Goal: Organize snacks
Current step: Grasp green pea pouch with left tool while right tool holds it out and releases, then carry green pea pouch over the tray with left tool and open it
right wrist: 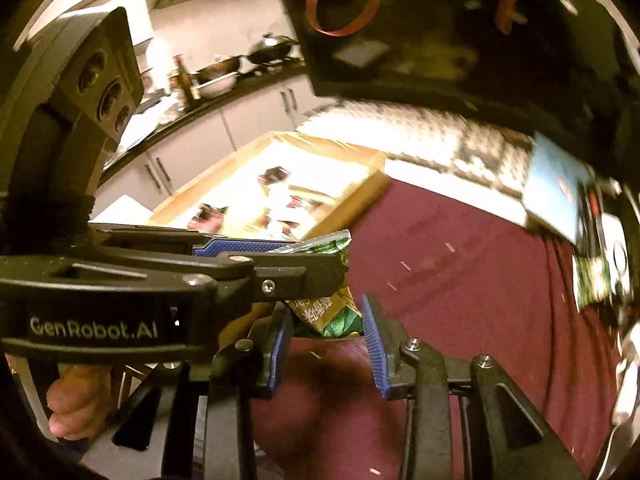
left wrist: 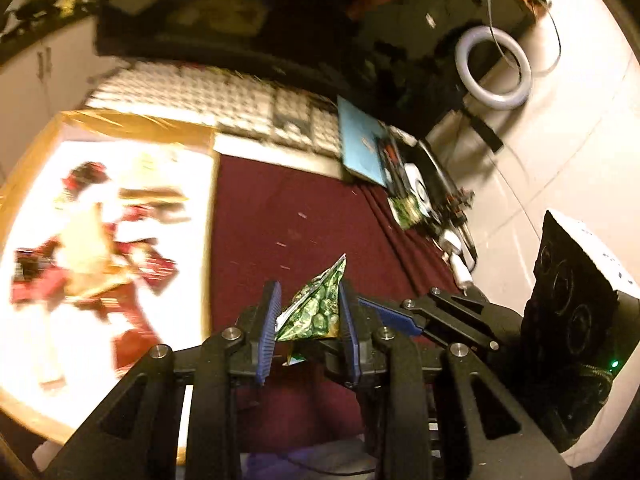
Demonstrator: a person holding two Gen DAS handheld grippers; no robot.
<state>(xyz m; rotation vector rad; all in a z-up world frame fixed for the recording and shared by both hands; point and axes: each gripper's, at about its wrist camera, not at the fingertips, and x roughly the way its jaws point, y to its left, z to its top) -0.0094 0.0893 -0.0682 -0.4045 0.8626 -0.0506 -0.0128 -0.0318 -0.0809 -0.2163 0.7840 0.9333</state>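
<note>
Green snack packet hangs above the maroon table, pinched by your left tongs and right tongs together, so pulling apart could tear it short of the box.

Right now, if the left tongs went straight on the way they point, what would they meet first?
Probably the maroon cloth. The left tongs, shut on the green snack packet, point down at bare cloth, right of the wooden tray. Depth is unclear through the blur.
</note>
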